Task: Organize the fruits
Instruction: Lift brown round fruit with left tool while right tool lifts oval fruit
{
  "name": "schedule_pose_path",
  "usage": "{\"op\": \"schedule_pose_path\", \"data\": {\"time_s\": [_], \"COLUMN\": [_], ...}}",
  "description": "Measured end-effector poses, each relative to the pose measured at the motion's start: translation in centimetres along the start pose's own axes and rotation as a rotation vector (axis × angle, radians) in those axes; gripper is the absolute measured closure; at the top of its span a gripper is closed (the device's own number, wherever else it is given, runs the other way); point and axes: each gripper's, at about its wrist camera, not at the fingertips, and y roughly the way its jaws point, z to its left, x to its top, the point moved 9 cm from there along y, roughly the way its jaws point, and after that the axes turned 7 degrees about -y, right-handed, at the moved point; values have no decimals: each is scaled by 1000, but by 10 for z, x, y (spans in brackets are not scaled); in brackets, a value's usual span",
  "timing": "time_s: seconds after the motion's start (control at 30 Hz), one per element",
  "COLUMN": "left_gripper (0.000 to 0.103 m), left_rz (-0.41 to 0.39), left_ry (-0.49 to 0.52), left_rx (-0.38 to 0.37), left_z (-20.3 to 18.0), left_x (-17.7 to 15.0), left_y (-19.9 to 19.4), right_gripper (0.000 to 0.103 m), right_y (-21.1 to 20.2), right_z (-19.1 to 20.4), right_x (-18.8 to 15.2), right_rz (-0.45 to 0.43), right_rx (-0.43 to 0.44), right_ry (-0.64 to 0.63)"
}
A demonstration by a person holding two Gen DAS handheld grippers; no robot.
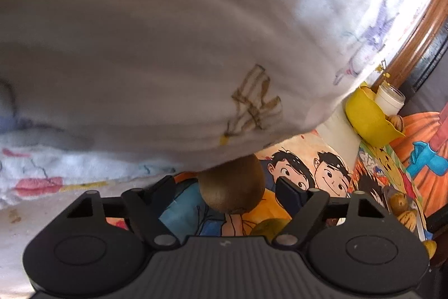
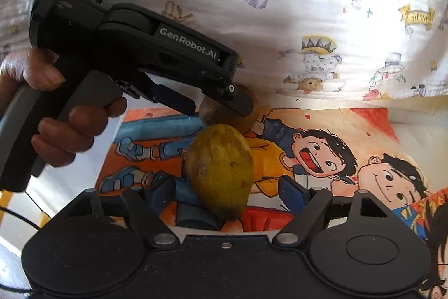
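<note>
Cartoon-printed mats point(image 1: 302, 159) cover the surface, and a white cloth with printed animals point(image 1: 140, 46) hangs over much of the left wrist view. Below its hem a brown kiwi-like fruit point(image 1: 232, 187) is seen between the fingers of the left gripper point(image 1: 228, 191); gaps show on both sides, so the fingers stand moderately wide around it and no grip is made. A second, greenish fruit is glimpsed just behind the gripper body. At the far right a yellow bowl point(image 1: 366, 116) holding small fruits stands beside a white jar point(image 1: 389, 98), and more small fruits lie near the mat's edge; that bowl is probably where sorted fruit is meant to go.

From the right wrist view, a yellow-green mango-like fruit point(image 2: 221, 173) lies on the cartoon mat point(image 2: 350, 136), framed by the fingers of the right gripper point(image 2: 222, 191). These fingers are also held moderately wide, with no pad seen pressing the skin. Just beyond it, the left gripper point(image 2: 221, 105), carried by a hand point(image 2: 56, 125), is angled down over the brown fruit point(image 2: 212, 114), one finger laid across its top. The two fruits lie touching or nearly so, hence one gripper is set to each, presumably so that both may be lifted apart.
</note>
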Motion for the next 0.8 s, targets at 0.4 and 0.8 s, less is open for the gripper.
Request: {"op": "schedule_pose_path", "data": {"time_s": [0.4, 0.8], "left_gripper": [44, 46], "left_rz": [40, 57], "left_ry": [-49, -81], "left_rx": [-12, -22], "left_z": [-4, -7], "left_x": [1, 1], "left_y": [10, 15], "right_gripper": [40, 48], "right_y": [8, 12], "right_z": [1, 6], "right_x": [7, 9], "right_rz": [-13, -31], "right_rx": [16, 27], "right_ry": [16, 12]}}
